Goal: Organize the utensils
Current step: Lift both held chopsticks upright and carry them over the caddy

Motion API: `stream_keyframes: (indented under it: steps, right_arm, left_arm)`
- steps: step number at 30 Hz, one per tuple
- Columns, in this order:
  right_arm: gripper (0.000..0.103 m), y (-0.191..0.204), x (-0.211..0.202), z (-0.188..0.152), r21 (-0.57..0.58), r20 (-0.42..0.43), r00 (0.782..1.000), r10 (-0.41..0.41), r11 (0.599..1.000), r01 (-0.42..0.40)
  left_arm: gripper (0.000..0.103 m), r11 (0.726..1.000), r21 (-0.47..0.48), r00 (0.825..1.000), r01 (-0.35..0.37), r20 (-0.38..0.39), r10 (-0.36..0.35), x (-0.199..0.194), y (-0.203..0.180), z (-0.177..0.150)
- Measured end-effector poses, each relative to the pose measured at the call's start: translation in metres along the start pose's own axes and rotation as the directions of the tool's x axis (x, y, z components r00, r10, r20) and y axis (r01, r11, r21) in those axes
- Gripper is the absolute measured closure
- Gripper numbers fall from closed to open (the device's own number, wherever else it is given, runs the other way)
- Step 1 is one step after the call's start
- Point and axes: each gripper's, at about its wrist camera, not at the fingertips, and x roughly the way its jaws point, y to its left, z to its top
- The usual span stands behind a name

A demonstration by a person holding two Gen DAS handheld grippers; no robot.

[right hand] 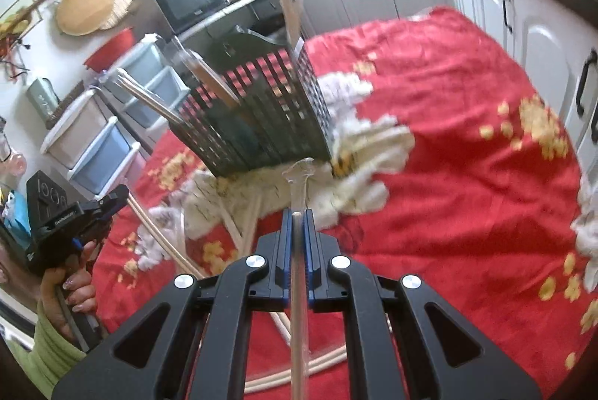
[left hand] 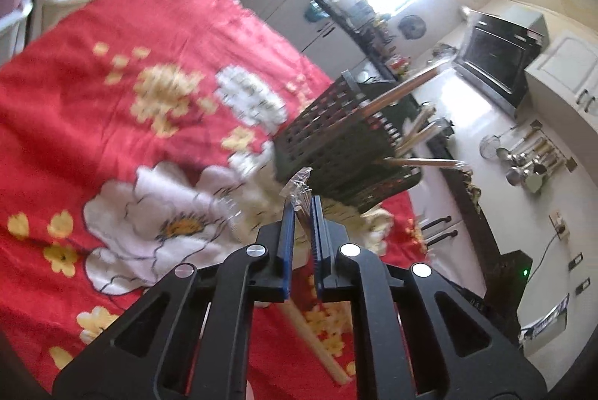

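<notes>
Grippers both clamped wrapped chopsticks: left gripper (left hand: 303, 204) on one pair (left hand: 299, 185), right gripper (right hand: 298, 217) on another (right hand: 299, 183), near the black basket (right hand: 261, 116); loose chopsticks (right hand: 239, 228) lay beside it.

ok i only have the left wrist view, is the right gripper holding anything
Observer: Yes. The right gripper is shut on a clear-wrapped chopstick, with the wrapper tip pointing toward the black basket.

Operator: my left has a wrapped chopstick too. any loose ones lying on the cloth

Observer: Several. Bare wooden chopsticks lie on the red floral cloth between the right gripper and the basket, and more lie under that gripper.

Operator: can you see my left gripper from there

Observer: Yes. The left gripper is at the left edge, held by a hand in a green sleeve. Its fingers point toward the loose chopsticks.
</notes>
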Motion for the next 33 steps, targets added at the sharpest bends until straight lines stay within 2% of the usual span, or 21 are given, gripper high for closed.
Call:
stream_keyframes:
  steps: [8, 17, 33]
  right_arm:
    - [0.097, 0.010, -0.022, 0.012, -0.043, 0.080, 0.997, 0.013, 0.999, -0.010]
    - [0.097, 0.019, -0.043, 0.023, -0.072, 0.159, 0.987, 0.030, 0.997, -0.019]
    - [0.097, 0.046, -0.057, 0.048, -0.140, 0.236, 0.967, 0.091, 0.988, -0.059]
  left_arm:
    - [0.100, 0.993, 0.115, 0.998, 0.035, 0.042, -0.040, -0.007, -0.040, 0.012]
    - [0.101, 0.976, 0.213, 0.999, 0.034, 0.024, -0.040, 0.002, -0.077, 0.017]
    - [0.101, 0.951, 0.307, 0.998, 0.028, 0.048, -0.044, 0.001, -0.111, 0.029]
